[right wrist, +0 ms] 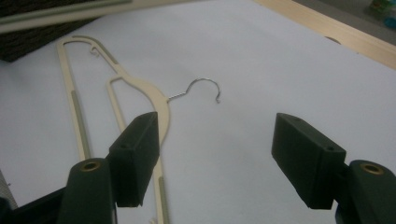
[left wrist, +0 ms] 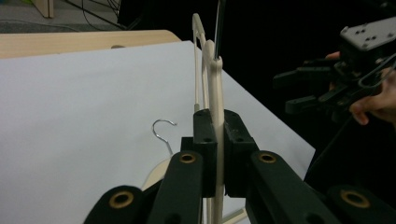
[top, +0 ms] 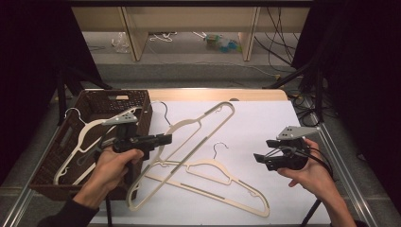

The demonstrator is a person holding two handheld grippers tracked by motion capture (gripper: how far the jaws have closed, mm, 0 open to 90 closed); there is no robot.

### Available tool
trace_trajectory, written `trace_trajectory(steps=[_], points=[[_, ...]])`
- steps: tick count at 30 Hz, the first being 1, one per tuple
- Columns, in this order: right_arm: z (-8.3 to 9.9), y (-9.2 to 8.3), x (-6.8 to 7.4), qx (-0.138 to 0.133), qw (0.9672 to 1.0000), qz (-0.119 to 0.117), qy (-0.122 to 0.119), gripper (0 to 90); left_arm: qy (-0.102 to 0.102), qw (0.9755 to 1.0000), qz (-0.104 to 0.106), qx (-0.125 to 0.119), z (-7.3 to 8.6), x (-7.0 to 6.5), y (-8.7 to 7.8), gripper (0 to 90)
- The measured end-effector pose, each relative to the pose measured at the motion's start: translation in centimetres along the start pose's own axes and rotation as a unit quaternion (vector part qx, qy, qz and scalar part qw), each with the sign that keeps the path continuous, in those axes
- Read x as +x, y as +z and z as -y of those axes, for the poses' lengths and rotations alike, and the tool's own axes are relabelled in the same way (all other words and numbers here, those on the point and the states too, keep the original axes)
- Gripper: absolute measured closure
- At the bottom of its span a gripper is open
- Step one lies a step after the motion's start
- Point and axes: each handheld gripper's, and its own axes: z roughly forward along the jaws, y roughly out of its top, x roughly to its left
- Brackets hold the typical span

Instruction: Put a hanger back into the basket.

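In the high view, the left tool (top: 163, 139) was clamped on the thin bar of a cream hanger (top: 189, 142) that slanted across the white worktop (top: 265, 123), its lower end near the brown basket (top: 94, 101). A second hanger (top: 208, 182) lay flat on the worktop beneath it, and a third (top: 80, 142) rested in the basket: three hangers, one basket. The right tool (top: 260, 158) hovered apart, holding nothing.

In the left gripper view, the jaws stood tight on the held hanger's (left wrist: 215, 93) narrow edge. It looked light, stiff and slim, probably smooth enough to pivot in a single pinch; a hold on the flat shoulder or the straight bar seemed safest, not on the wire hook.

In the right gripper view, the jaws stood wide apart and empty above the flat hanger (right wrist: 159, 100), with its wire hook (right wrist: 201, 88) pointing away. Its thin profile lay flush on the worktop, so lifting it by an edge would likely be fiddly.
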Motion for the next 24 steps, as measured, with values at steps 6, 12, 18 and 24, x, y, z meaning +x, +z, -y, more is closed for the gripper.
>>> trace_trajectory(steps=[6,12,18,24], points=[[0.5,0.0,0.3,0.007,0.9999,-0.006,0.008,32.6,-0.001,0.9997,-0.012,-0.02,-1.5,0.6,-3.1,85.9],[0.8,0.4,0.3,0.013,0.9999,-0.007,0.004,32.6,-0.014,0.998,-0.031,-0.053,-3.0,1.4,-6.6,85.8],[1.0,0.3,0.1,0.015,0.9999,-0.001,0.007,32.7,0.0,0.9945,-0.073,-0.075,-4.0,2.6,-10.5,85.8],[1.1,0.4,0.0,0.017,0.9998,-0.003,0.002,33.2,-0.015,0.9887,-0.124,-0.083,-4.2,5.7,-13.7,85.8]])
